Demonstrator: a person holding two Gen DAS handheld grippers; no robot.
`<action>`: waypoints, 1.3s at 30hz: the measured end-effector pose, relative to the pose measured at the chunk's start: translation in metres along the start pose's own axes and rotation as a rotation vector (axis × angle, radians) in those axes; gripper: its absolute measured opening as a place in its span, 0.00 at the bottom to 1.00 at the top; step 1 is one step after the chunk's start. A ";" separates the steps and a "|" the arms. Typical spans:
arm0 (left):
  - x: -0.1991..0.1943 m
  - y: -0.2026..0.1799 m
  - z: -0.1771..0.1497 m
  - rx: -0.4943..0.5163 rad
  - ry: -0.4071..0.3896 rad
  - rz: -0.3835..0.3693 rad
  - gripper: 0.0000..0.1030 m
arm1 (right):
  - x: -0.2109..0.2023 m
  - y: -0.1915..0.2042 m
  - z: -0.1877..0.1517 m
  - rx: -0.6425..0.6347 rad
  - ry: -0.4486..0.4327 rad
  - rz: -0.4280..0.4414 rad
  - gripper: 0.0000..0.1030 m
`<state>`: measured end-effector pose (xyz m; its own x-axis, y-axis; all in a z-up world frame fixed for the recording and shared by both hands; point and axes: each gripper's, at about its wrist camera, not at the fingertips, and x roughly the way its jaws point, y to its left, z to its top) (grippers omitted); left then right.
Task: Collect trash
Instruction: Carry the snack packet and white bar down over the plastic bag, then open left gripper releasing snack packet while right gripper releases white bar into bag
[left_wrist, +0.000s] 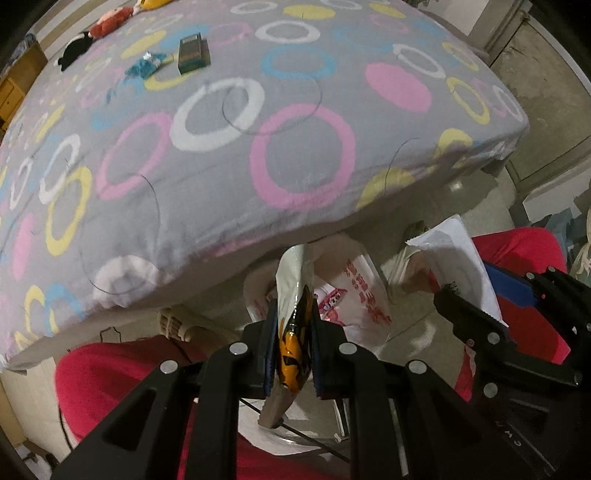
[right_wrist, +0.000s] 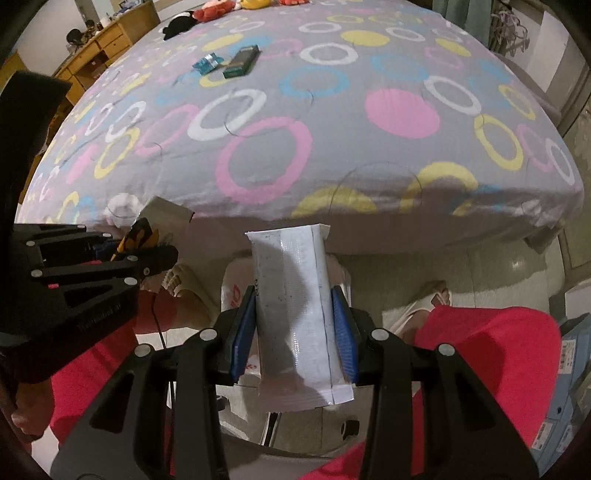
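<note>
Left gripper (left_wrist: 291, 332) clamped on orange wrapper (left_wrist: 291, 350), right gripper (right_wrist: 293, 332) clamped on white wrapper (right_wrist: 295, 314), bed (right_wrist: 332, 129) beyond

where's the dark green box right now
In both wrist views the dark green box lies far up the bed, on the left, just right of the crumpled blue wrapper.

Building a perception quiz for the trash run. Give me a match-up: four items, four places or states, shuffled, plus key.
Items:
1. orange and black wrapper
2. white wrapper
3. dark green box
4. blue crumpled wrapper

Places or states:
A. lying on the bed, beside the crumpled wrapper
B. clamped in the left gripper
C. lying on the bed, beside the box
D. clamped in the right gripper

Pairs: 1-B, 2-D, 3-A, 4-C
</note>
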<state>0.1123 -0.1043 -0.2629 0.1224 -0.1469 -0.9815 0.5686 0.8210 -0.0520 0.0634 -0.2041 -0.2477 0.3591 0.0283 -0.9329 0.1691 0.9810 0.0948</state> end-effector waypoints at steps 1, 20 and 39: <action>0.003 0.000 0.000 -0.004 0.006 -0.004 0.15 | 0.003 -0.001 -0.001 0.003 0.008 0.000 0.38; 0.077 -0.003 -0.001 -0.074 0.159 -0.052 0.15 | 0.063 -0.022 -0.013 0.053 0.138 -0.003 0.38; 0.131 0.007 -0.010 -0.181 0.282 -0.081 0.15 | 0.113 -0.026 -0.021 0.074 0.243 -0.009 0.38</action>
<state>0.1241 -0.1124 -0.3933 -0.1611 -0.0783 -0.9838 0.4104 0.9013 -0.1389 0.0803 -0.2227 -0.3634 0.1279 0.0740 -0.9890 0.2414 0.9649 0.1034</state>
